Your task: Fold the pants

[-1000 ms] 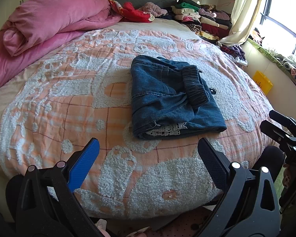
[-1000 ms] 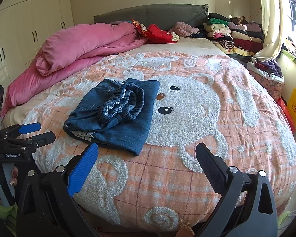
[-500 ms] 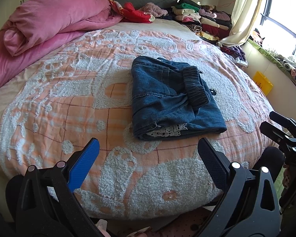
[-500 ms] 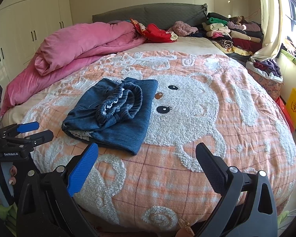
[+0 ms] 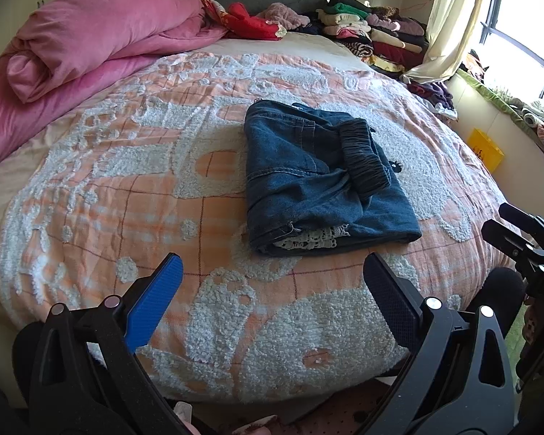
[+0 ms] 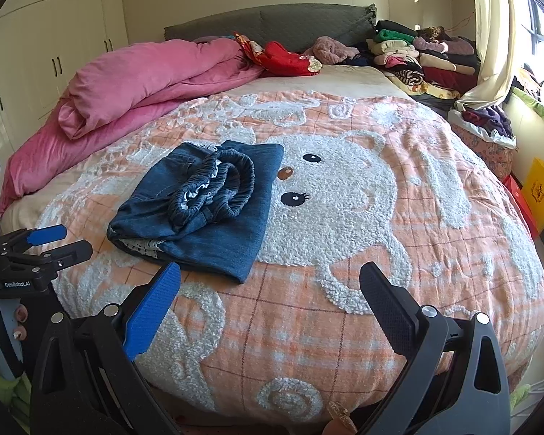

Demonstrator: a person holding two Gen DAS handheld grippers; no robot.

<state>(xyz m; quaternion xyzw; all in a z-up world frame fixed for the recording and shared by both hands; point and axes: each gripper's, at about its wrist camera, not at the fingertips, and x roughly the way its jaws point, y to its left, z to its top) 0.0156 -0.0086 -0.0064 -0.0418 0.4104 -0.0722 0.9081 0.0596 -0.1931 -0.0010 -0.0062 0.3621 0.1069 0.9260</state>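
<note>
I see the folded jeans (image 5: 319,177) on the bedspread (image 5: 127,181) at twelve o'clock, both my left gripper (image 5: 272,286) and right gripper (image 6: 270,290) spread apart, empty, "GenRobot.AI" printed on one.

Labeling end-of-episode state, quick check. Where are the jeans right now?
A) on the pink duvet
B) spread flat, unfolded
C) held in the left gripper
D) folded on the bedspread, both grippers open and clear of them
D: the jeans lie as a folded bundle on the bedspread, while the left gripper and right gripper are open, empty and short of them.
</note>
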